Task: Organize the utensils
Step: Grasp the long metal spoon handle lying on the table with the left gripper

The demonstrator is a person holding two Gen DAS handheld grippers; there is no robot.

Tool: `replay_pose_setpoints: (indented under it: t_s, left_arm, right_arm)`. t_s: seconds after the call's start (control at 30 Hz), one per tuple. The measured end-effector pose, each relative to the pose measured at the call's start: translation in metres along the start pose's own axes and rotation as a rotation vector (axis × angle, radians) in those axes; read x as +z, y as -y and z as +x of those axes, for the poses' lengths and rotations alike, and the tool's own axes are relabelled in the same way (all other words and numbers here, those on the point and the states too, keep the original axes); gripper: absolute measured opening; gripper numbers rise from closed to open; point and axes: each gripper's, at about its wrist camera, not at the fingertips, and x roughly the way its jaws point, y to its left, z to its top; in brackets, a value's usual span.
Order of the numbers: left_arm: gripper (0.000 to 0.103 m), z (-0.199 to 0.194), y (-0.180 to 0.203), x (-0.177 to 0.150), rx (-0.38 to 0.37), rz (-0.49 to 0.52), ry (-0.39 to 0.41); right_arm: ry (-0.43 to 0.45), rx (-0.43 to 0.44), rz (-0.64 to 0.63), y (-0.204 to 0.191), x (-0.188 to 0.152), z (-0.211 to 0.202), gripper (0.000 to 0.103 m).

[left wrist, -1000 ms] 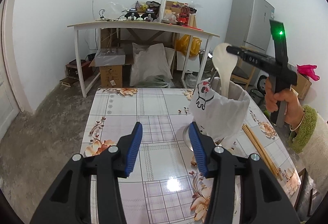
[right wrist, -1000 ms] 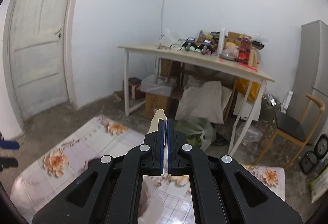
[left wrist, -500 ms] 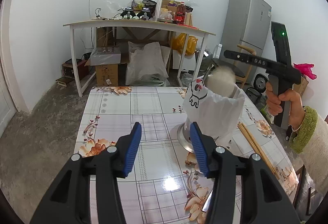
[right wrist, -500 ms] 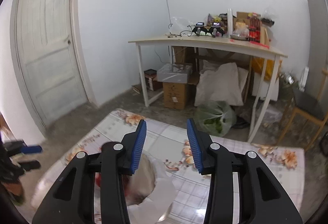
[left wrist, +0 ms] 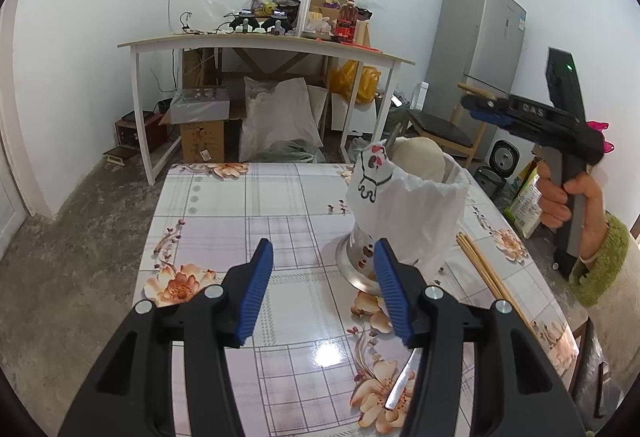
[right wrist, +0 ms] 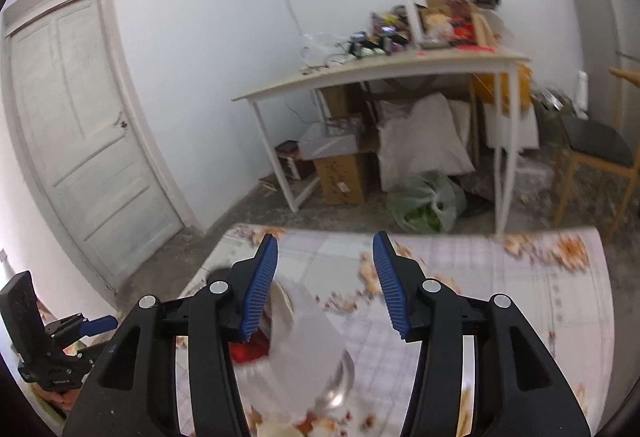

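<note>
A white utensil holder with a cartoon face stands on a metal dish on the floral table. A pale wooden spoon head sticks out of its top. My left gripper is open and empty, low over the table, just left of the holder. My right gripper is open and empty above the holder; it shows in the left wrist view up high at the right. Wooden chopsticks lie on the table right of the holder. A metal utensil handle lies near my left gripper's right finger.
A cluttered white desk with boxes and bags under it stands beyond the table. A grey fridge and a wooden chair are at the right. A white door is at the left in the right wrist view.
My right gripper opened and let go of the wooden spoon, which dropped into the holder. The right gripper then rose and pulled back. My left gripper stayed open and barely moved.
</note>
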Motion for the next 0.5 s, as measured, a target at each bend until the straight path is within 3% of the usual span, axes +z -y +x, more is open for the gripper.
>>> replay_pose_setpoints:
  t_s: [0.23, 0.5]
  left_arm:
    - [0.053, 0.014, 0.003, -0.009, -0.034, -0.009, -0.046]
    - [0.054, 0.036, 0.011, -0.026, -0.068, 0.008, -0.131]
  right_arm:
    - [-0.007, -0.012, 0.211, 0.022, -0.061, -0.044, 0.049]
    - [-0.134, -0.019, 0.379, 0.026, -0.139, -0.049, 0.05]
